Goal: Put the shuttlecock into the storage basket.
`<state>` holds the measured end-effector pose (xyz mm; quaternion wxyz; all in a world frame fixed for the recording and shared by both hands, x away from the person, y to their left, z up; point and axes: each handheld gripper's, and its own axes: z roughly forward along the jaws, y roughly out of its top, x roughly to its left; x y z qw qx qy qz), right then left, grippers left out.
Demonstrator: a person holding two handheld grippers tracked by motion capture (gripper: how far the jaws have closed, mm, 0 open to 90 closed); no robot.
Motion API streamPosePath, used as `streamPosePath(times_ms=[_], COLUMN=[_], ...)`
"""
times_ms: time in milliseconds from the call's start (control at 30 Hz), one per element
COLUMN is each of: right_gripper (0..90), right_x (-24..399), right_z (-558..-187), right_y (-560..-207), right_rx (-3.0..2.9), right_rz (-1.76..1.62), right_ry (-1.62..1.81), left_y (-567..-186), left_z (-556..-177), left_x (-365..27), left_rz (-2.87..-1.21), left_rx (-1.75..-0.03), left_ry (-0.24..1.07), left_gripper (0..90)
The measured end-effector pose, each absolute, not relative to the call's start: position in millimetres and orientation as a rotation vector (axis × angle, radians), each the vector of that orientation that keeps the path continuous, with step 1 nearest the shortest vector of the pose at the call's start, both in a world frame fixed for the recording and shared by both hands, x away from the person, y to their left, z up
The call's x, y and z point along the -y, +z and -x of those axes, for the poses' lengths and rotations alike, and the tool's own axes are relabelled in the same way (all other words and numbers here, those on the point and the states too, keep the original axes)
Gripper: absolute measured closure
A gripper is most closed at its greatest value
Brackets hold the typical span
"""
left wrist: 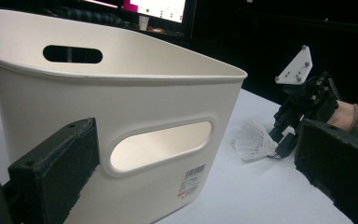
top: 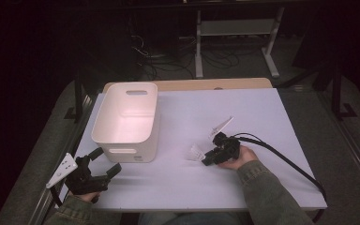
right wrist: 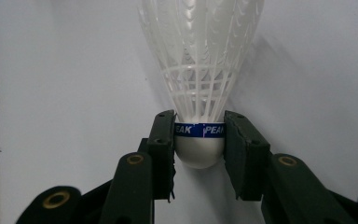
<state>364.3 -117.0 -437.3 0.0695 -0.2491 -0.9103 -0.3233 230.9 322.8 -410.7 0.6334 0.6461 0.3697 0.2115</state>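
A white plastic shuttlecock (top: 196, 153) lies on its side on the white table (top: 253, 108), its skirt pointing left toward the basket. My right gripper (top: 207, 158) is shut on it. In the right gripper view the two pads (right wrist: 164, 135) press on either side of the cork (right wrist: 199, 151), at its blue band, with the skirt (right wrist: 200, 56) reaching away from the gripper (right wrist: 199, 128). My left gripper (top: 105, 161) rests open at the table's front left corner, empty, facing the near wall of the white basket (top: 131, 152). From the left gripper view (left wrist: 198, 140) the shuttlecock (left wrist: 254, 142) and the right gripper (left wrist: 279, 140) show to the right of the basket (left wrist: 121, 93).
The basket stands at the table's left with handle slots in its near and far walls, and its inside looks empty. A black cable (top: 286, 161) trails from the right gripper across the table's right side. Beyond the table's far edge stand a frame's white legs (top: 199, 47) and floor cables.
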Motion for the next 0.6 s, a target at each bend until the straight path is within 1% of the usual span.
streamPosePath(times_ms=[233, 600], right_gripper=[63.7, 63.8], right_x=[117.8, 119.8], right_z=[-364.5, -363.1], right_y=[-435.0, -417.8], right_rx=[2.735, 2.689], right_rz=[0.745, 0.76], right_ry=[-0.994, -1.102], left_y=[-410.5, -410.5], left_z=[-230.8, -230.7], left_x=[-322.7, -322.7], left_rz=[-1.477, -1.478], left_rx=[-0.844, -0.846], left_ry=[0.485, 0.487], left_gripper=[0.0, 0.0])
